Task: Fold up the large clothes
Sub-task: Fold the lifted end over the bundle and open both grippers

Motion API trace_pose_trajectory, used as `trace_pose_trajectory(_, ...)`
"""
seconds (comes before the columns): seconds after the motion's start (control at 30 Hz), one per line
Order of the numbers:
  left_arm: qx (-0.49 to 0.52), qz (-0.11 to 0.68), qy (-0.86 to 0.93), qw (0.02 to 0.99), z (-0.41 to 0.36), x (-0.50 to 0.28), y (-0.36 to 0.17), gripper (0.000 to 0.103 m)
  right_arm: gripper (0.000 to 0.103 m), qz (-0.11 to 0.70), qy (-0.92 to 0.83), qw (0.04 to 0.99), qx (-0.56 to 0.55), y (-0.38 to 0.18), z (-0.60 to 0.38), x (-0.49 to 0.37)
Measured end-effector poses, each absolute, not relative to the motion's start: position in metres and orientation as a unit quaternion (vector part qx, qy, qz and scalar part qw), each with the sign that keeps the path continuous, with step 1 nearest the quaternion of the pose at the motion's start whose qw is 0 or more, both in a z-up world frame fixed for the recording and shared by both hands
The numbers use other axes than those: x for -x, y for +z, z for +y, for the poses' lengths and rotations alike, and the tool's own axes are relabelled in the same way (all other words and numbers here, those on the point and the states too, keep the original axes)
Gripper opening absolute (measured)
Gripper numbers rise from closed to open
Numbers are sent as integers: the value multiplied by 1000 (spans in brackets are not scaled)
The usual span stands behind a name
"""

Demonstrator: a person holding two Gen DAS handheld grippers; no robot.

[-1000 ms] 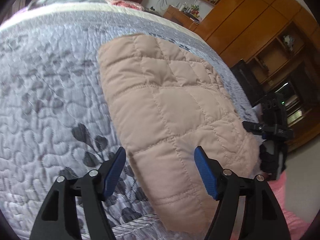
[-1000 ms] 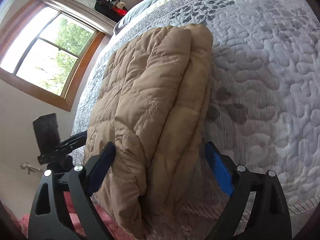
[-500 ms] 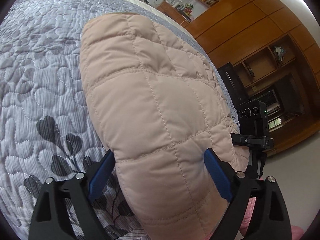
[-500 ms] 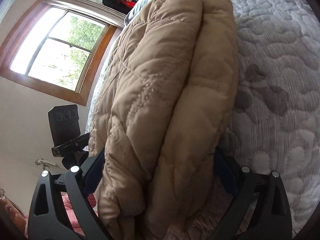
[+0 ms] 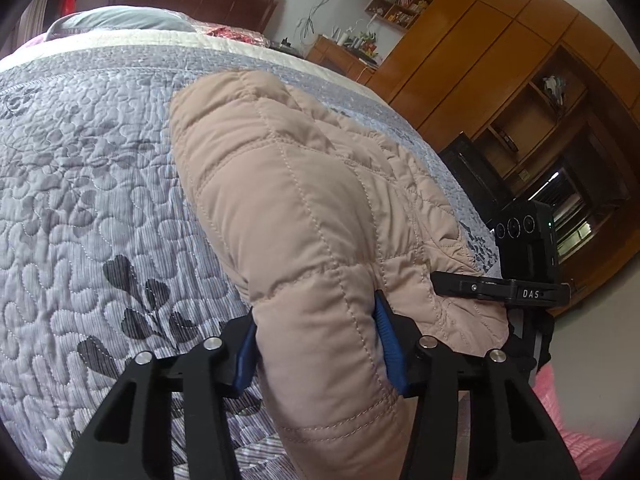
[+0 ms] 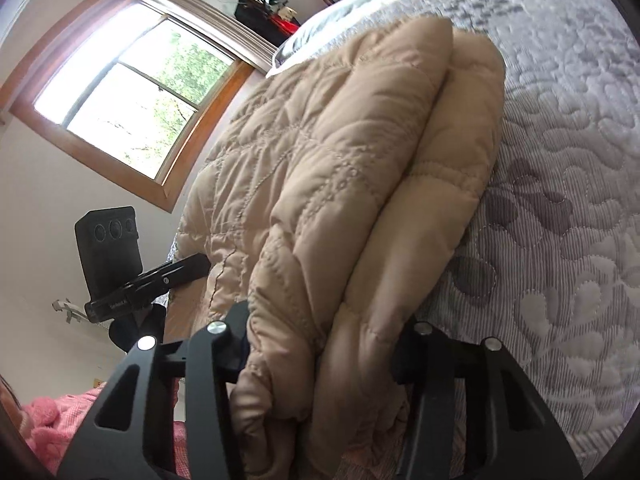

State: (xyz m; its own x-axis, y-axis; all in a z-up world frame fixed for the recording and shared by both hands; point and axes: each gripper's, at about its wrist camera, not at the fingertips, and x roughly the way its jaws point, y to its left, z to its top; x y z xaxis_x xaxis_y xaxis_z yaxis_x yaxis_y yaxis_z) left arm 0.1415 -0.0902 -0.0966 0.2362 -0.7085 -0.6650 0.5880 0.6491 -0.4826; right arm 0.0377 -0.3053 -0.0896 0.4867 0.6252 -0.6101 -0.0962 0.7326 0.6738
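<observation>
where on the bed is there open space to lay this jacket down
Bare quilt lies open beside the jacket, up to the pillow. More shows in the right view. The near edge is crowded: left gripper and right gripper are closing on it.

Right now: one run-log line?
left gripper: closing on jacket | right gripper: closing on jacket | jacket: folded, on bedspread

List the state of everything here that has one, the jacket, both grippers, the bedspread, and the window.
Jacket: folded into a thick bundle, near end squeezed by both grippers.
Left gripper: closing, pads pressing the jacket.
Right gripper: closing on the jacket's layered edge.
Bedspread: spread flat under the jacket.
Window: looks closed.
</observation>
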Motion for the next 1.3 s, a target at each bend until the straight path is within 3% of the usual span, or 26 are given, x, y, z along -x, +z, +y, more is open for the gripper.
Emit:
trace_pose_trajectory(0.4, 70, 399, -420, 812, -63, -150, -62, 49, 43, 420, 217, 859, -193, -33, -271, -31)
trace_pose_trajectory(0.73, 76, 366, -379, 847, -46, -228, -40, 49, 43, 416, 229, 869, -139, -5, -250, -129)
trace_pose_trajectory(1.07, 85, 357, -324, 872, -13, -320, -57, 49, 43, 426, 251, 862, -111, -23, -224, -241)
trace_pose_trajectory(1.3, 105, 406, -307, 854, 6, -364, -99, 51, 45, 465, 262, 835, -133, -65, -215, -283)
